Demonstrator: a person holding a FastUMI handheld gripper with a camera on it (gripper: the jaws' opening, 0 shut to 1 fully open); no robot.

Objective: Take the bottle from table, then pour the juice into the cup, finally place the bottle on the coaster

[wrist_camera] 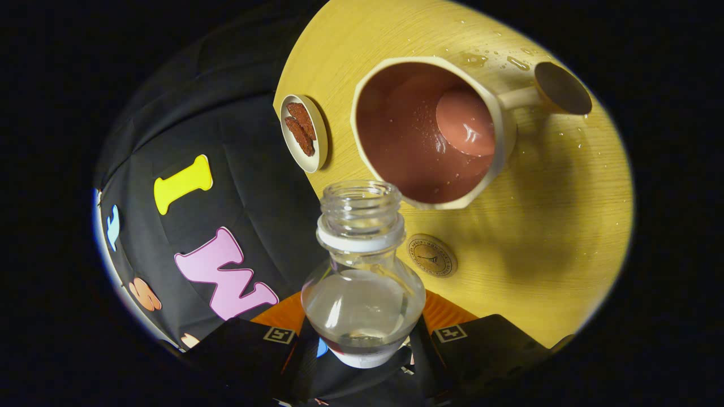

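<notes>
A clear uncapped bottle [362, 271] with a white neck ring sits between my fingers, and my gripper [362, 345] is shut on its body. The bottle is tipped, its open mouth pointing at the near rim of a cream cup [500, 121] with a brown inside and a side handle. Some clear liquid still lies in the bottle. Liquid shines on the cup's bottom. A small round brown coaster [432, 255] lies flat on the yellow wooden table [565, 215], just beyond the bottle's neck and beside the cup.
A small cream dish [304, 133] holding two dark brown pieces sits near the table's edge, beside the cup. Water droplets dot the table around the cup's handle. The black cloth wall lies past the table's edge.
</notes>
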